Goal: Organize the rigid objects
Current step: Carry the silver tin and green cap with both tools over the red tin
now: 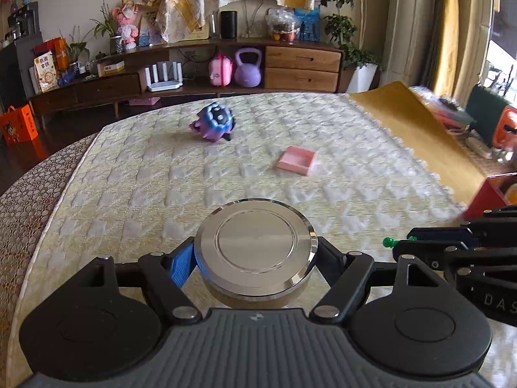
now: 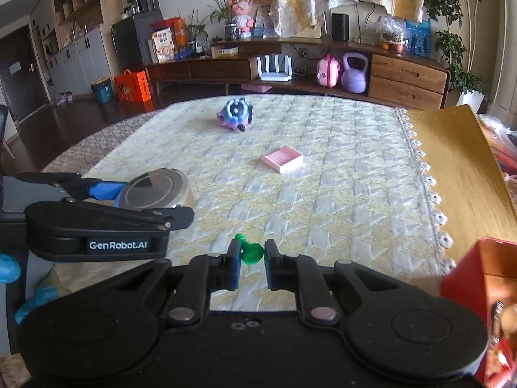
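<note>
Gripping noted, left to right. Round tin (image 1: 255, 252), chrome-lidded, is clamped upright between the wide-spread left claw (image 1: 257, 255) fingers; rigid, slippery, best held at the wall. Green pawn-shaped piece (image 2: 250, 248) is pinched at its base in the nearly closed right claw (image 2: 253, 250), light, stiff, knob pointing forward-left.

From my station I counted two grippers: the left gripper (image 1: 255, 255) and the right gripper (image 2: 253, 258). I also saw one round metal tin (image 1: 255, 242), one green pawn (image 2: 250, 249), one pink tray (image 2: 281, 158), one purple toy (image 2: 235, 113) and one red box (image 2: 468, 278).
</note>
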Demonstrator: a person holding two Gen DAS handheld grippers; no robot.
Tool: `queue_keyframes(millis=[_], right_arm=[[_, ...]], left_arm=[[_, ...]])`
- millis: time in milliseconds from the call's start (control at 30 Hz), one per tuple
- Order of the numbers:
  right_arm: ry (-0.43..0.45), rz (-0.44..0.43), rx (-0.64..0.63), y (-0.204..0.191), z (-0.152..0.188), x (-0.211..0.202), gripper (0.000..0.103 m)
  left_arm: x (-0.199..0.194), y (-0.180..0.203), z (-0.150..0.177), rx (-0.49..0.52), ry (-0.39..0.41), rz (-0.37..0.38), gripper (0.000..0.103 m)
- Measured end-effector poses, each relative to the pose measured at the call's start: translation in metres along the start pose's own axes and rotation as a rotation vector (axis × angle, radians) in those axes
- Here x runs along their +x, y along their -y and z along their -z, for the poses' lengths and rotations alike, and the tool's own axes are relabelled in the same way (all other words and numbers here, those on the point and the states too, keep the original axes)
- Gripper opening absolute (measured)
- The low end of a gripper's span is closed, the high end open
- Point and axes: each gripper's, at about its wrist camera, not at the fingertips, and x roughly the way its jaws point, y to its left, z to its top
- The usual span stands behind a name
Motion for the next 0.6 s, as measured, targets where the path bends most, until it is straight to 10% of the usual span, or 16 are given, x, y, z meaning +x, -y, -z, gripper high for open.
queue_keyframes(millis=[600], right_arm=[[0.066,0.077,0.104,0.024,0.022,-0.112,0.014]], left_arm=[[-0.098,0.076,-0.009,0.108,0.034,0.102,0.077]])
